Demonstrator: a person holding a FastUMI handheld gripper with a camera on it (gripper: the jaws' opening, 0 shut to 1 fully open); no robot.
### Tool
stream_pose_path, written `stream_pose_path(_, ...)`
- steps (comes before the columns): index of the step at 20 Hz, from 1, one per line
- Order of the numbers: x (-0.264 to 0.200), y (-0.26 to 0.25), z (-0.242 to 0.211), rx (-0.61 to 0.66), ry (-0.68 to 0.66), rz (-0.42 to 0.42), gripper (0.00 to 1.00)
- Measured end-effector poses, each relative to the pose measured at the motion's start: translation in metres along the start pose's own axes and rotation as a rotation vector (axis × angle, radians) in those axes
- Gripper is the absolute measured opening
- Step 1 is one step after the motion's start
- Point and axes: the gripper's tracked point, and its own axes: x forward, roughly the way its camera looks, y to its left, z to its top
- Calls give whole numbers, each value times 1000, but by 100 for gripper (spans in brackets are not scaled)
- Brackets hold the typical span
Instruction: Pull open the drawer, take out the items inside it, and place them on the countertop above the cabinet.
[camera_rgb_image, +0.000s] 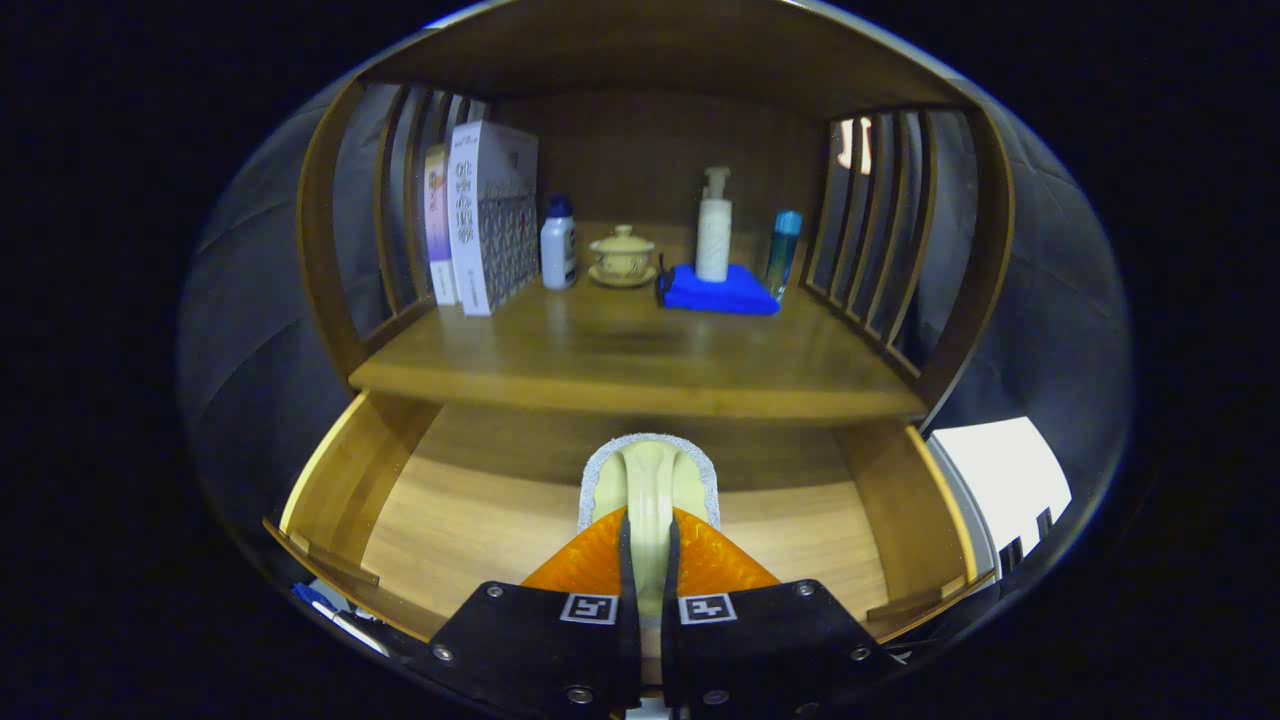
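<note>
Gripper (648, 560) clamped on a cream-handled brush (650, 480) — held above the open drawer (450, 520). Far on the countertop (600, 350): boxes, bottles, lidded cup, blue cloth (722, 290).

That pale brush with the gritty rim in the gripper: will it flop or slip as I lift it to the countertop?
The brush looks moulded and stiff, so probably no flop. The gripper pinches only its narrow handle, so it may pivot. It looks light.

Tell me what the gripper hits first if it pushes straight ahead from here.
The gripper is shut on a pale brush-like item, over the open drawer. Straight ahead, that item would probably meet the front edge of the countertop first, or pass beneath it toward the drawer's back; depth is unclear.
</note>
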Motion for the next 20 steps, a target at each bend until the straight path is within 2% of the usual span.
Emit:
stream_pose_path(5, 5, 0, 50, 10, -84, -9, 8)
stream_pose_path(11, 49, 6, 115, -45, -158, -9, 8)
stream_pose_path(20, 119, -8, 123, -12, -80, 5, 9)
